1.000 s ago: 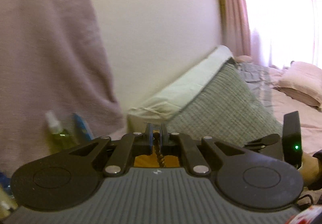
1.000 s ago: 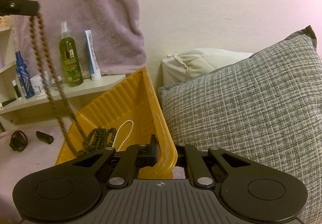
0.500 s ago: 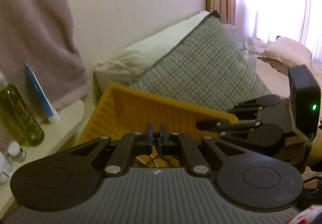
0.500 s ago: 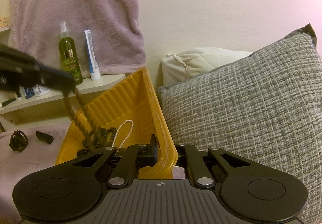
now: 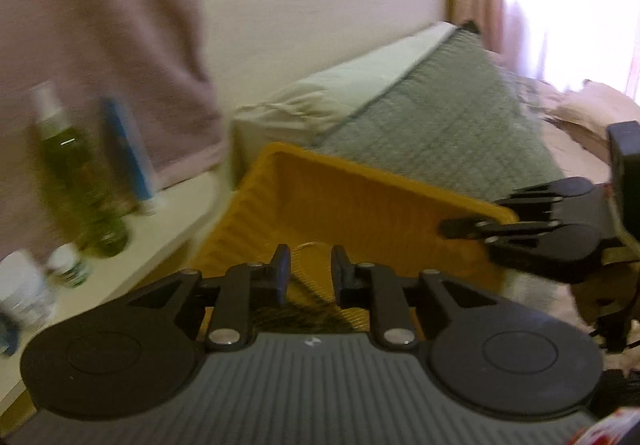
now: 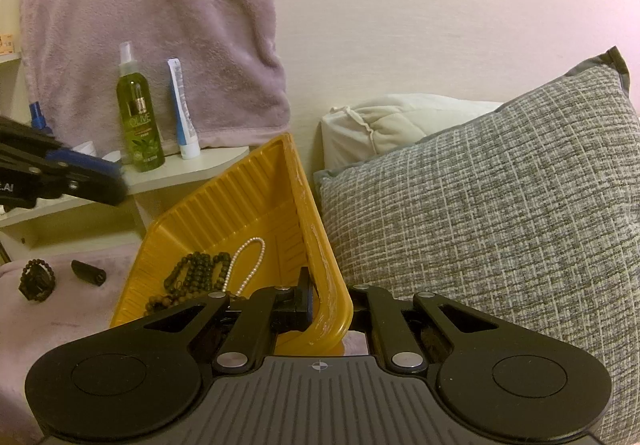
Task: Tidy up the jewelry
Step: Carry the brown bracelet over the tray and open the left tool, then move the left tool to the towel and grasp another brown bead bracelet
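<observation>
A yellow ribbed tray [image 6: 240,205] stands tilted on the pink bedcover, with dark bead strands [image 6: 196,271] and a white pearl necklace [image 6: 248,261] inside. My right gripper [image 6: 326,309] is shut on the tray's near rim. My left gripper [image 5: 307,272] is open and empty above the tray [image 5: 360,205]; it shows at the left of the right wrist view [image 6: 72,177]. A dark bead bracelet [image 6: 37,279] and a small black piece [image 6: 88,272] lie on the cover left of the tray.
A grey woven pillow [image 6: 480,225] and a cream pillow [image 6: 392,125] lie against the wall right of the tray. A shelf [image 6: 180,169] holds an olive spray bottle [image 6: 138,117] and a blue-white tube [image 6: 182,113]. A mauve towel [image 6: 152,25] hangs above.
My left gripper lowered the brown bead strand into the tray, then opened and let it go. My right gripper stayed still, holding the tray rim.
</observation>
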A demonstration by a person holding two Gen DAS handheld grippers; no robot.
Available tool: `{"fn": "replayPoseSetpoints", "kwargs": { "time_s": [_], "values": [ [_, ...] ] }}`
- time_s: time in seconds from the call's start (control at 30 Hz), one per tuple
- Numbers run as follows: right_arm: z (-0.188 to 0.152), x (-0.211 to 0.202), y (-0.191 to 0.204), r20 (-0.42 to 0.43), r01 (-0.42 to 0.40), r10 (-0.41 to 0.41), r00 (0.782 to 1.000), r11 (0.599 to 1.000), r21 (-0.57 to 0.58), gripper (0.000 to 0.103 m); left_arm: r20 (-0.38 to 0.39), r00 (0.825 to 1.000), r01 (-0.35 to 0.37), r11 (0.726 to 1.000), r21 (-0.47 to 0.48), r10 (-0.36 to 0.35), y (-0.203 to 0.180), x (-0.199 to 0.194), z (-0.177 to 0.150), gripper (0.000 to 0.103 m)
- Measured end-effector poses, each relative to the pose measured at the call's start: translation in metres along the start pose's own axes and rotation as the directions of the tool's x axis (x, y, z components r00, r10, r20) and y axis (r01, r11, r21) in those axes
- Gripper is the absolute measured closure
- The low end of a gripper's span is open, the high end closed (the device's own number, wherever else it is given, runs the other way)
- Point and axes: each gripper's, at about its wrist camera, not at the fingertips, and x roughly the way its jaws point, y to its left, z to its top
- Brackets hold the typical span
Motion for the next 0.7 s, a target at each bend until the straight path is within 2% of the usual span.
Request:
{"fn": "replayPoseSetpoints", "kwargs": {
  "time_s": [0.1,0.2,0.33,0.43,0.57,0.7],
  "values": [
    [0.000,0.000,0.000,0.000,0.000,0.000,1.000,1.000,-0.001,0.096,0.001,0.994,-0.105,0.994,-0.045,0.105,0.018,-0.015,-0.016,0.084],
    [0.000,0.000,0.000,0.000,0.001,-0.001,1.000,1.000,-0.001,0.096,-0.011,0.981,-0.192,0.975,-0.111,0.192,0.039,-0.033,-0.038,0.083],
    [0.000,0.000,0.000,0.000,0.000,0.000,1.000,1.000,-0.001,0.096,-0.049,0.944,-0.329,0.930,-0.166,0.325,0.064,-0.055,-0.070,0.083],
    [-0.001,-0.001,0.000,0.001,0.001,-0.001,1.000,1.000,-0.002,0.096,-0.076,0.904,-0.427,0.887,-0.175,0.420,0.079,-0.069,-0.093,0.083],
    [-0.001,-0.001,0.002,0.001,0.001,-0.001,1.000,1.000,-0.007,0.096,-0.129,0.869,-0.494,0.842,-0.214,0.477,0.097,-0.082,-0.126,0.083],
    [-0.001,-0.001,0.002,0.000,0.004,-0.004,1.000,1.000,-0.008,0.096,-0.161,0.854,-0.520,0.819,-0.244,0.495,0.103,-0.089,-0.154,0.083]
  ]
}}
